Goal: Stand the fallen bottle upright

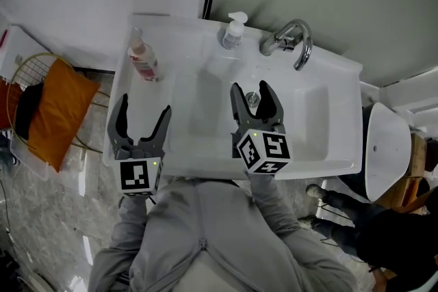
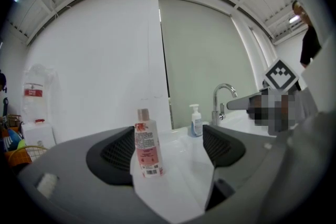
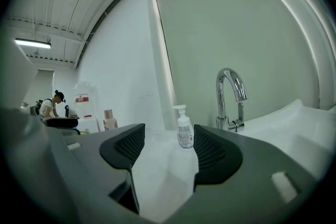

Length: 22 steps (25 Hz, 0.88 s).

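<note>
A clear bottle with a pink-red label (image 1: 144, 59) stands upright on the left ledge of the white sink (image 1: 328, 147). In the left gripper view the bottle (image 2: 146, 144) rises straight ahead, a little beyond the jaws and free of them. My left gripper (image 1: 142, 121) hovers at the sink's front left corner, open and empty. Over the basin near the drain, my right gripper (image 1: 256, 96) is also open and holds nothing. From the right gripper view the bottle (image 3: 109, 119) shows small at the far left.
A white pump bottle (image 1: 233, 31) and a chrome faucet (image 1: 291, 43) stand at the sink's back edge. An orange cloth (image 1: 58, 109) lies over a wire basket on the floor at left. A white bin (image 1: 387, 147) stands at right.
</note>
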Each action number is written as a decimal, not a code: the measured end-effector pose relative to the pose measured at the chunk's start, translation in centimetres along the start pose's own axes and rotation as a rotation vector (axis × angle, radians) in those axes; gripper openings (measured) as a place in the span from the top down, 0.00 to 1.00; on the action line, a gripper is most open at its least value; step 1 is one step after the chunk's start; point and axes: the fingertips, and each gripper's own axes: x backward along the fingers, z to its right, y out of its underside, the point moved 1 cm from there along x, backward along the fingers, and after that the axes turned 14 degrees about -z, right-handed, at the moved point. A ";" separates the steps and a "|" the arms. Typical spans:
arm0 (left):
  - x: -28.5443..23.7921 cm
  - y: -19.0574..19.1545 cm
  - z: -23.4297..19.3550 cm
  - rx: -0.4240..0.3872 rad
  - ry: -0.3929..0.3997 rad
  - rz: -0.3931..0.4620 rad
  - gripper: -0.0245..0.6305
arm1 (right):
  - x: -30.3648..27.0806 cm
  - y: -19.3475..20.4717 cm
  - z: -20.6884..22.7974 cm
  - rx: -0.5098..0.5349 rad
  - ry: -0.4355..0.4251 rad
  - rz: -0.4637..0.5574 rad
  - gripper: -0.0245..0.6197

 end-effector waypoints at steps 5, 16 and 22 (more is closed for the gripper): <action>0.1 -0.4 0.1 -0.010 -0.003 0.015 0.30 | 0.9 1.0 -0.8 -0.004 -0.021 -0.024 0.53; 0.5 -0.5 -0.1 -0.010 -0.025 0.017 0.30 | 1.2 1.5 -2.4 0.038 -0.057 -0.043 0.53; 0.7 -0.7 -0.2 -0.012 -0.027 0.028 0.30 | 1.1 1.9 -2.8 0.059 -0.056 -0.064 0.53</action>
